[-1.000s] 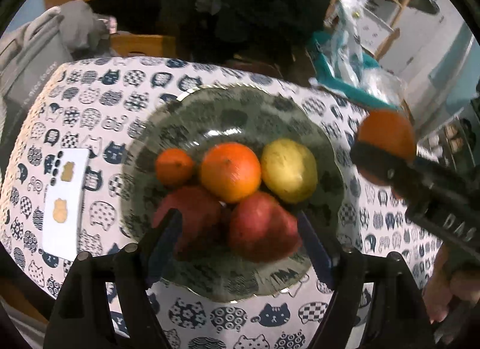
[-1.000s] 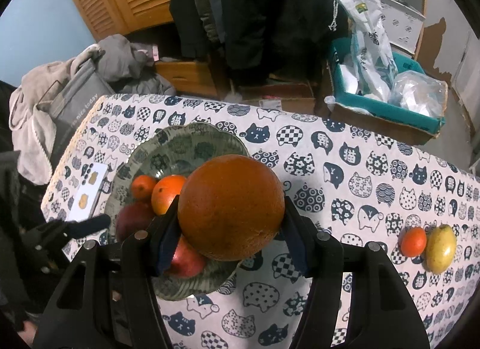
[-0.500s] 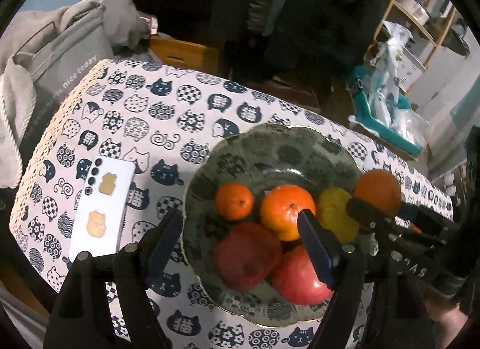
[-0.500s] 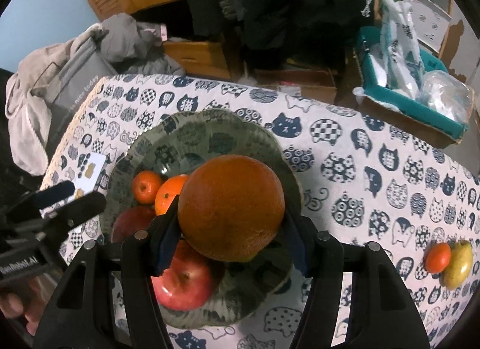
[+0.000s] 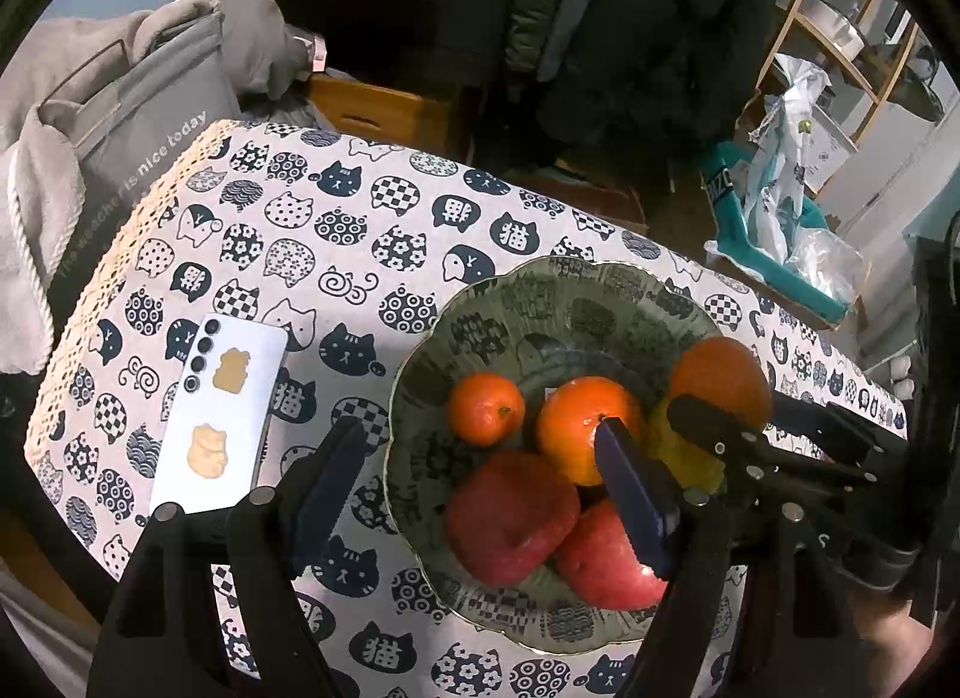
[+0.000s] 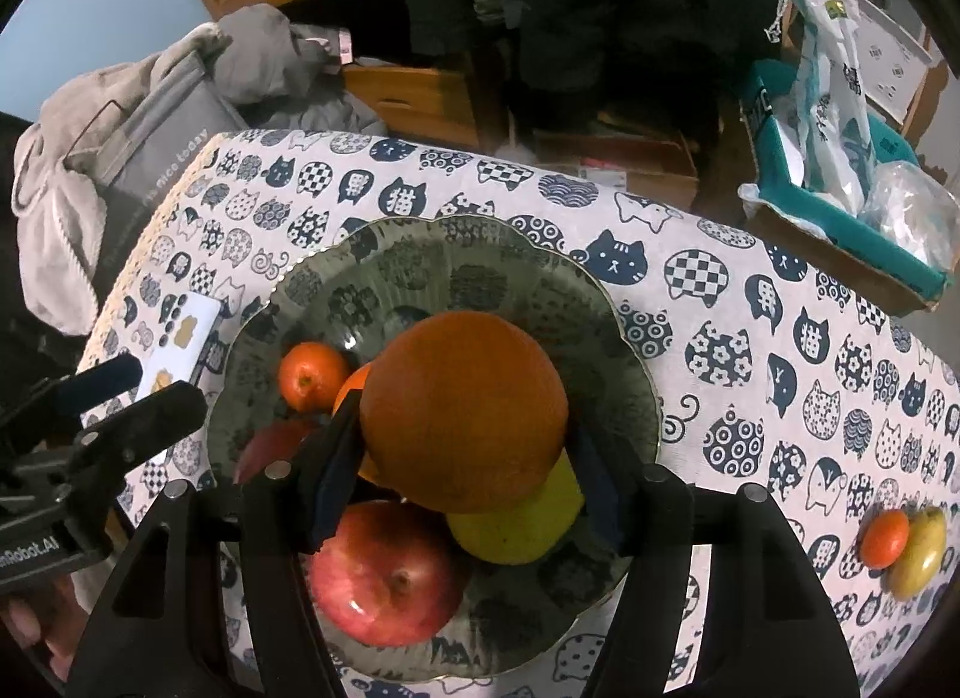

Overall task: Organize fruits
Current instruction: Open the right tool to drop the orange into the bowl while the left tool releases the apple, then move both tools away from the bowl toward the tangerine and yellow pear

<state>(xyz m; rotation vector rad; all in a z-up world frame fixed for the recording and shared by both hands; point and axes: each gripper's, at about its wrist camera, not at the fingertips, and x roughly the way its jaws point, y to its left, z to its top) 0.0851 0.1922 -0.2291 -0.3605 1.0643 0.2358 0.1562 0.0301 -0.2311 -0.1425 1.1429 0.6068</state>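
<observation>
Everything keys off the green patterned bowl (image 6: pixel 624 350) on the cat-print tablecloth (image 5: pixel 360 230). Right gripper (image 6: pixel 465 482) is over the bowl w/ the big orange (image 6: pixel 465 410) between its pads; jaws are opening right now, a gap shows on the right side of the fruit while the left pad looks close against it, can't tell if it's really touching. The big orange sits atop the pile, resting on the yellow pear (image 6: pixel 522 524), toward the bowl's right half. In the bowl too: a small mandarin (image 6: pixel 312 377) at the left, a mid-size orange (image 5: pixel 585 428) at centre, mostly hidden behind the big one in the right wrist view, and two red apples, the nearer apple (image 6: pixel 384 572) at the front rim and the other apple (image 5: pixel 510 518) front-left of it. Left gripper (image 5: pixel 480 458) hangs above the bowl's left-front edge, jaws spread wide, nothing between them; one finger is over the cloth left of the bowl, the other over the fruit. Left of the bowl, on the cloth, lies a white phone (image 5: pixel 222 410) w/ two cat stickers. Well right of the bowl, near the table's far-right edge, a second mandarin (image 6: pixel 885 539) and a second pear (image 6: pixel 918 551) sit touching each other, outside the bowl.
</observation>
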